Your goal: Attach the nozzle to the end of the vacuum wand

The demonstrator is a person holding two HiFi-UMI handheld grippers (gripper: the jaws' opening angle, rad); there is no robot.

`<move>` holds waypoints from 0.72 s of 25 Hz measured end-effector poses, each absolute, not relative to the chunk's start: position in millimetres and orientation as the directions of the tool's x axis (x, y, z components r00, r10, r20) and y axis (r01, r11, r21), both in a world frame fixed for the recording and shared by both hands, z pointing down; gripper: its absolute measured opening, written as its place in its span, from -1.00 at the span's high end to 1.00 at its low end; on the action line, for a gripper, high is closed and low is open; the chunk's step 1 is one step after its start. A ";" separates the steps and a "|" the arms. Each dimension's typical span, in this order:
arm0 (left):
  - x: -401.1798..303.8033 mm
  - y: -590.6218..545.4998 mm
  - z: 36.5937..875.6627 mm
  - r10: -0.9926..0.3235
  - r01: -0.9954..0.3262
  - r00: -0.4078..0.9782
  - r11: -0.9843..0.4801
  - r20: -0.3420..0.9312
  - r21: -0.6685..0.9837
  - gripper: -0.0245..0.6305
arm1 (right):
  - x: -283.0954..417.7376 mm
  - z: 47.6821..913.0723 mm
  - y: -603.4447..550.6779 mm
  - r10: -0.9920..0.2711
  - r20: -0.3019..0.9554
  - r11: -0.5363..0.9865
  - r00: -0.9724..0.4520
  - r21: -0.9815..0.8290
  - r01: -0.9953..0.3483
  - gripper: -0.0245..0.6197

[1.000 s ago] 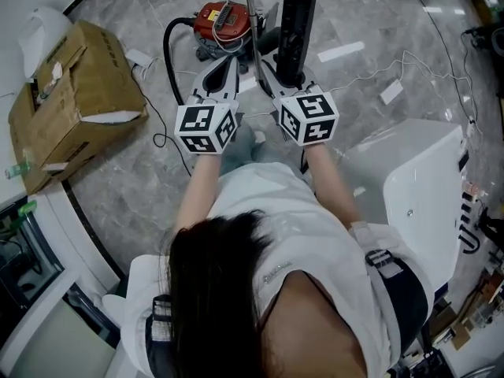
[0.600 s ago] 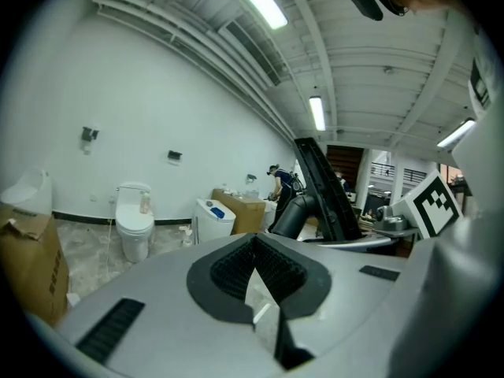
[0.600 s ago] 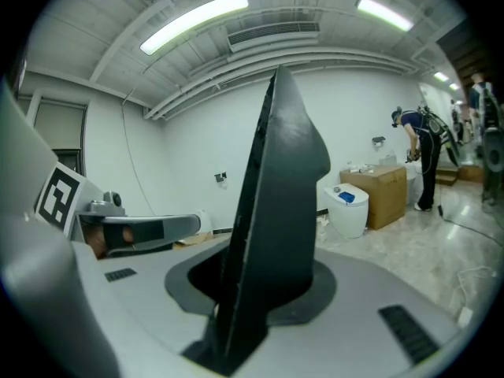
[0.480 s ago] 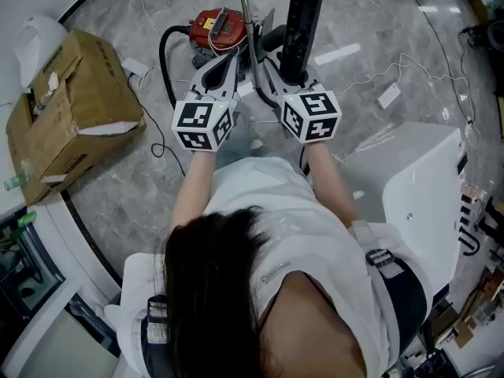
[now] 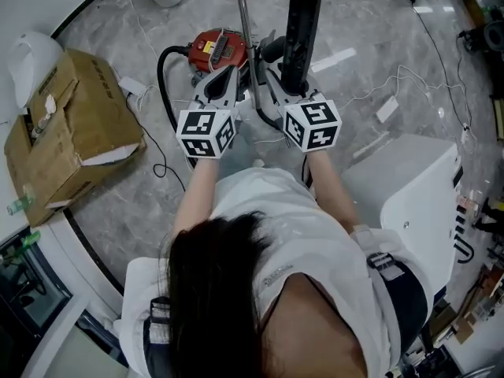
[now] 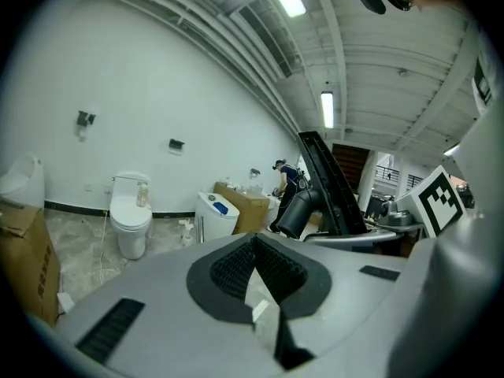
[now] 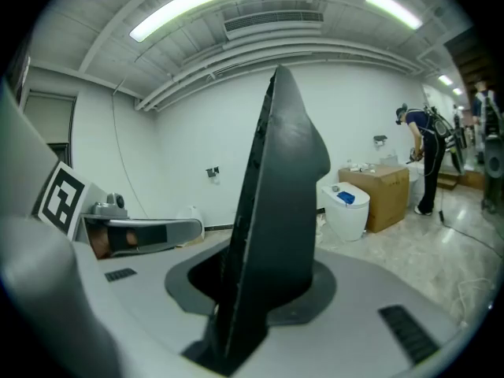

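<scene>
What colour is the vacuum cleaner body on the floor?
The vacuum cleaner body is red. The head view shows it best.

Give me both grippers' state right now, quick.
Left gripper: closed, nothing held.
Right gripper: closed on the black nozzle, which stands upright between its jaws.

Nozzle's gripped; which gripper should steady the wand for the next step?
Probably left. The left gripper is shut on nothing and sits beside the wand; the right gripper is occupied, clamped on the nozzle.
</scene>
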State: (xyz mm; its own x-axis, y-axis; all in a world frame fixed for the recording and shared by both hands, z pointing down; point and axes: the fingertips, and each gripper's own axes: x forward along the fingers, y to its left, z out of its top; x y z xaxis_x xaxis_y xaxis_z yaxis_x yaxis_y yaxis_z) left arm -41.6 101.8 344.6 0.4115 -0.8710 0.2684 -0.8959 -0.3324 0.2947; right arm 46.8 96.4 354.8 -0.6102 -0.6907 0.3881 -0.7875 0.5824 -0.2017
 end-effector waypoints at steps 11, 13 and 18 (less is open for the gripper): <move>-66.8 1.2 355.7 -0.849 -0.882 0.443 -0.355 0.288 0.311 0.92 | 17.7 362.9 -1.7 -0.703 0.402 0.548 -0.587 -0.220 -0.807 0.54; -71.5 -10.4 364.9 -0.838 -0.881 0.448 -0.354 0.312 0.315 0.92 | 10.1 368.4 -11.2 -0.698 0.415 0.545 -0.583 -0.219 -0.809 0.54; -79.5 -37.2 383.2 -0.802 -0.867 0.475 -0.358 0.361 0.346 0.92 | -1.8 375.1 -35.7 -0.692 0.443 0.539 -0.570 -0.209 -0.816 0.54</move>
State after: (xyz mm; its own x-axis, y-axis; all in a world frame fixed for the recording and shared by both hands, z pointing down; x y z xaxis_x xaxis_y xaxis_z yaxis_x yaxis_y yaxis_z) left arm -79.5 -37.2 383.2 0.4753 -0.8022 0.3613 -0.8673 -0.3582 0.3456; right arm -1.8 -35.7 375.1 -0.5703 -0.6919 0.4428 -0.8160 0.5390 -0.2089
